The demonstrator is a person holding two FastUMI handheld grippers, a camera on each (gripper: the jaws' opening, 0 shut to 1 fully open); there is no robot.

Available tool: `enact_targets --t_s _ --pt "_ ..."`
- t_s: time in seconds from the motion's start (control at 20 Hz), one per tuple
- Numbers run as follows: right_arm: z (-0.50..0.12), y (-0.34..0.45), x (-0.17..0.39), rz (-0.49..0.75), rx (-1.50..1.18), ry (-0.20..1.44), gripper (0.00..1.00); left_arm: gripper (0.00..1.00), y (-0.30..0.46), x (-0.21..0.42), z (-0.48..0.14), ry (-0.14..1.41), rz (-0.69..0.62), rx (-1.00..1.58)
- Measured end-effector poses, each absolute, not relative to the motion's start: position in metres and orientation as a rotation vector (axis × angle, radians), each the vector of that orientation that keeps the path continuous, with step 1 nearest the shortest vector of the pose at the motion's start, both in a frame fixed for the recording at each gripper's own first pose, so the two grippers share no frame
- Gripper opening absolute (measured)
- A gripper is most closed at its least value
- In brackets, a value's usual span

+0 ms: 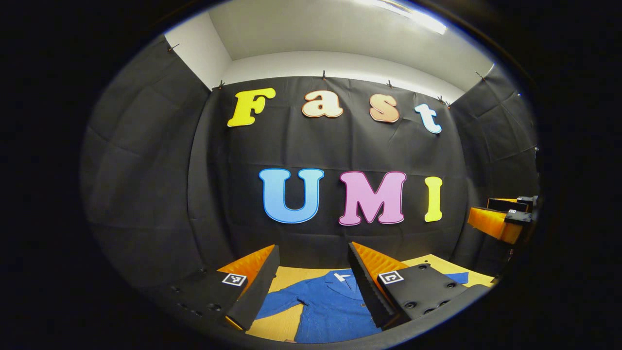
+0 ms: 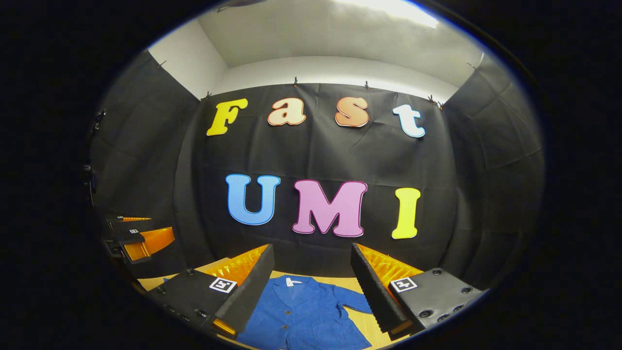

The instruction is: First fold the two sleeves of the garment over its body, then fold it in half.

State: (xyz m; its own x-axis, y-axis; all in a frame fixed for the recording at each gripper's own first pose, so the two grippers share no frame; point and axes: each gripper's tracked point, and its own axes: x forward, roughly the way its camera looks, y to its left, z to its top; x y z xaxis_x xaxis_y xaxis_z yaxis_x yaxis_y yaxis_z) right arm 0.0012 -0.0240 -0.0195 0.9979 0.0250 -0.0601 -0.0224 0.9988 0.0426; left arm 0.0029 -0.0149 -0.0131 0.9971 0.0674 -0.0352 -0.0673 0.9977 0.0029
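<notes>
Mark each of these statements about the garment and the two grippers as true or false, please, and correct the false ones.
1. The garment is red. False: it is blue.
2. The left gripper is open and holds nothing. True.
3. The garment lies on a yellowish table. True.
4. The right gripper is shut on a sleeve. False: its fingers stand wide apart above the garment, touching nothing.
5. Both sleeves are already folded over the body. False: in the left gripper view one sleeve spreads outward, and in the right gripper view the other sleeve does too.
6. The garment has buttons down its front. True.
</notes>
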Motion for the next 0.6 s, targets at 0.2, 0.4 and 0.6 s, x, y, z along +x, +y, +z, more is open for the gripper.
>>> enact_targets --t_s 0.2,0.4,0.6 --pt "-0.032 -0.026 0.003 0.022 0.053 0.09 0.99 0.81 -0.022 0.008 -0.017 0.04 0.049 0.027" --pt "-0.038 -0.031 0.004 0.009 0.049 0.106 0.99 0.81 -0.023 0.015 -0.024 0.055 0.039 0.024" --pt "-0.039 -0.035 0.008 -0.003 0.044 0.104 0.96 0.81 -0.023 0.021 -0.028 0.057 0.04 0.019"
